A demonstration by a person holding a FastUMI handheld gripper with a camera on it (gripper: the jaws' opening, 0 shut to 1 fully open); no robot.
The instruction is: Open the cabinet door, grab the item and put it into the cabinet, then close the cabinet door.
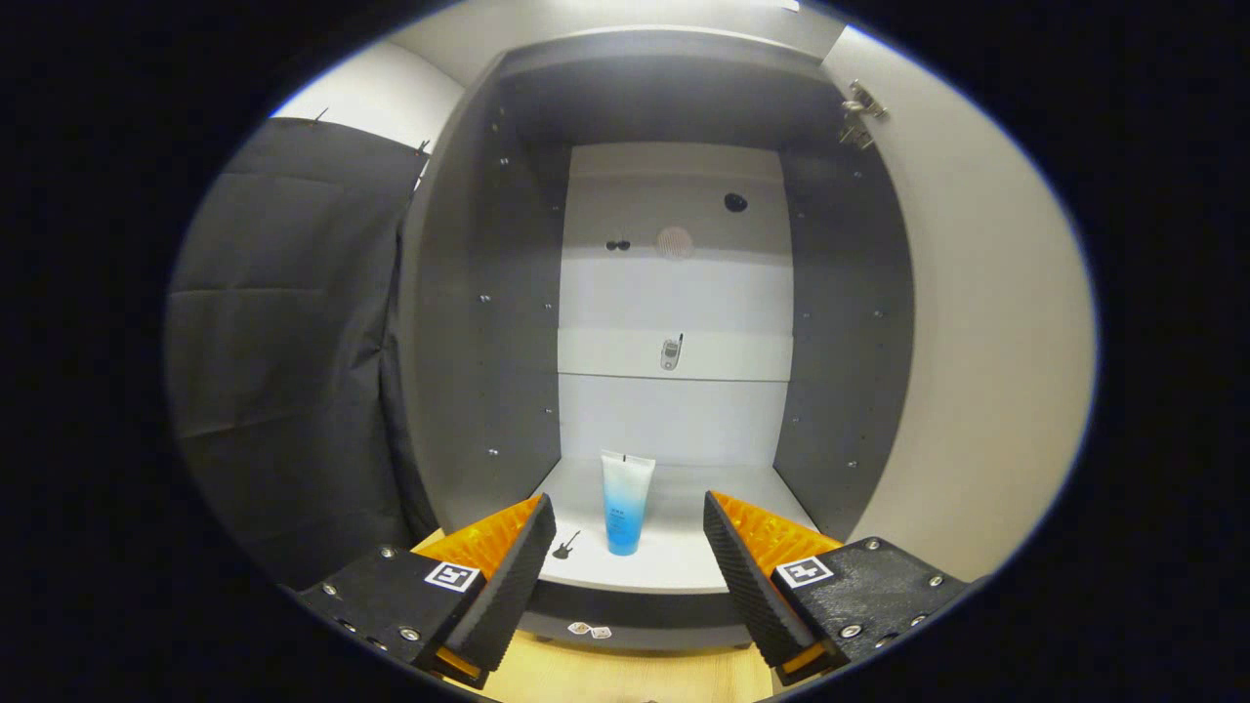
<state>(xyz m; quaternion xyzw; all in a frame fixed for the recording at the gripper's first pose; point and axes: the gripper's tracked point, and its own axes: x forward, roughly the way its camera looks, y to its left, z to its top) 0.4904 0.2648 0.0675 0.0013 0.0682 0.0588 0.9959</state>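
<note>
Where the cabinet (674, 293) gapes — tongs (625, 532) wide, empty, tube (623, 503) upright just beyond.

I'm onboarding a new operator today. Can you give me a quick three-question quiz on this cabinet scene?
1. True or false: the cabinet door is open.
2. Where does the tube stand? A) on the cabinet's bottom shelf B) on the floor C) between shut fingers
3. Fill in: the gripper is ____ and holds nothing.

Key: 1 true; 2 A; 3 open
</note>
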